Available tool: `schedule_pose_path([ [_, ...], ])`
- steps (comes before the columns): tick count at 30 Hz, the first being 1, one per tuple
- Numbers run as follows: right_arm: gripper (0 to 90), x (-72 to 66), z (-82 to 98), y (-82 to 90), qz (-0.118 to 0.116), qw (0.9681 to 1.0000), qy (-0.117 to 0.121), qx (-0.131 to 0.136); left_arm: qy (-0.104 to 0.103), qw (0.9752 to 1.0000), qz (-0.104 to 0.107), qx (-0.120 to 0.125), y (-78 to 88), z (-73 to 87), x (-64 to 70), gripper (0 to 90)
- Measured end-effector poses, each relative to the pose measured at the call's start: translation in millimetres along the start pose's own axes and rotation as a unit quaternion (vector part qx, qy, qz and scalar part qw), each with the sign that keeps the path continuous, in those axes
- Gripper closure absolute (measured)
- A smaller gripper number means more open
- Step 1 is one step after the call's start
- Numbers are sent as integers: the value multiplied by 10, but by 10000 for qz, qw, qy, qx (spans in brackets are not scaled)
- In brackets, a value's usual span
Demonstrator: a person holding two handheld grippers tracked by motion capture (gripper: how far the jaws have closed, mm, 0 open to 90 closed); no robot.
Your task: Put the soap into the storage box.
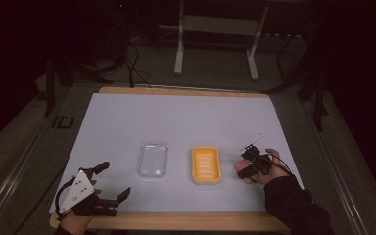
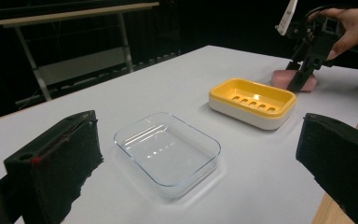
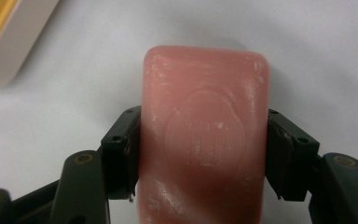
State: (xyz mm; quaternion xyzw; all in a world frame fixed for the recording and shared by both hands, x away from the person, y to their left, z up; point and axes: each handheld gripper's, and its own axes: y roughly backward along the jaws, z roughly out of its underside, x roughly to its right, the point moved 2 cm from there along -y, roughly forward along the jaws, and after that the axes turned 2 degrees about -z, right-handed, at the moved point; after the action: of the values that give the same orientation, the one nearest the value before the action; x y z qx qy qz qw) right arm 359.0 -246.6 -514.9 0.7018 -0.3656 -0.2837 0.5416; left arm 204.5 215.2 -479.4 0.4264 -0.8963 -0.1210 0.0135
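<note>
Soap [image 3: 204, 140]: pink bar, lying on the counter [image 1: 186, 117] just right of the yellow dish; clamped by its two long sides.
Right claw [image 3: 204, 154]: closed on the soap, pads pressed against both sides.
Left claw [image 1: 113, 179]: jaws spread wide, nothing between them; held at the counter's near left corner.
Yellow dish [image 1: 206, 164]: slotted soap dish on a white base, nothing in it.
Glass dish [image 1: 152, 159]: clear, rectangular, nothing in it; set left of the yellow dish, apart from it.
</note>
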Motion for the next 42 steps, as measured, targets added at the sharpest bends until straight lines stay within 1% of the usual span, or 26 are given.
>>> schedule_pose_path([
  [1,373,-15,-3,7,40,10000,-21,-33,6,10000,4,6,0,0,-1,2],
  [4,373,-51,-16,37,410,9989,-213,-32,9,10000,9,10,2,-1,3,2],
  [7,373,-39,-17,59,434,9978,-502,-30,6,10000,12,9,2,-1,5,2],
  [12,374,-67,15,62,514,9964,-665,-75,12,10000,12,11,1,0,6,2],
  [13,374,-75,23,68,508,9961,-711,-69,12,10000,14,15,0,-1,9,2],
  [14,374,-84,28,71,499,9962,-709,-66,6,10000,16,9,1,-1,10,2],
  [17,374,-109,41,87,405,9957,-830,-32,-3,10000,26,19,-1,0,19,2],
  [19,374,-120,45,99,417,9958,-818,-49,-16,10000,36,8,-3,3,24,2],
  [21,374,-118,35,122,433,9949,-915,5,-25,10000,53,-1,-10,6,31,2],
  [25,374,-124,-10,206,454,9936,-1025,155,-70,9999,80,-27,-18,10,46,2],
  [28,374,-130,-39,270,425,9917,-1179,288,-114,9999,109,-50,-22,16,62,2],
  [29,374,-129,-53,299,401,9900,-1304,354,-126,9998,115,-57,-23,17,66,2],
  [32,374,-148,-83,347,338,9880,-1446,434,-164,9998,138,-59,-22,17,80,2],
  [35,374,-196,-109,388,317,9870,-1505,474,-185,9997,151,-48,-16,15,91,2],
  [36,374,-218,-126,409,242,9863,-1558,485,-187,9997,152,-42,-14,13,93,2],
  [37,374,-238,-142,425,213,9870,-1532,431,-186,9997,155,-38,-15,12,94,2],
  [38,374,-258,-157,443,216,9870,-1527,450,-184,9997,156,-32,-16,11,96,2],
  [41,374,-304,-192,478,315,9882,-1440,428,-186,9997,182,-29,-22,6,101,2],
  [42,374,-364,-252,537,349,9884,-1392,487,-196,9996,191,-27,-23,4,102,2],
])
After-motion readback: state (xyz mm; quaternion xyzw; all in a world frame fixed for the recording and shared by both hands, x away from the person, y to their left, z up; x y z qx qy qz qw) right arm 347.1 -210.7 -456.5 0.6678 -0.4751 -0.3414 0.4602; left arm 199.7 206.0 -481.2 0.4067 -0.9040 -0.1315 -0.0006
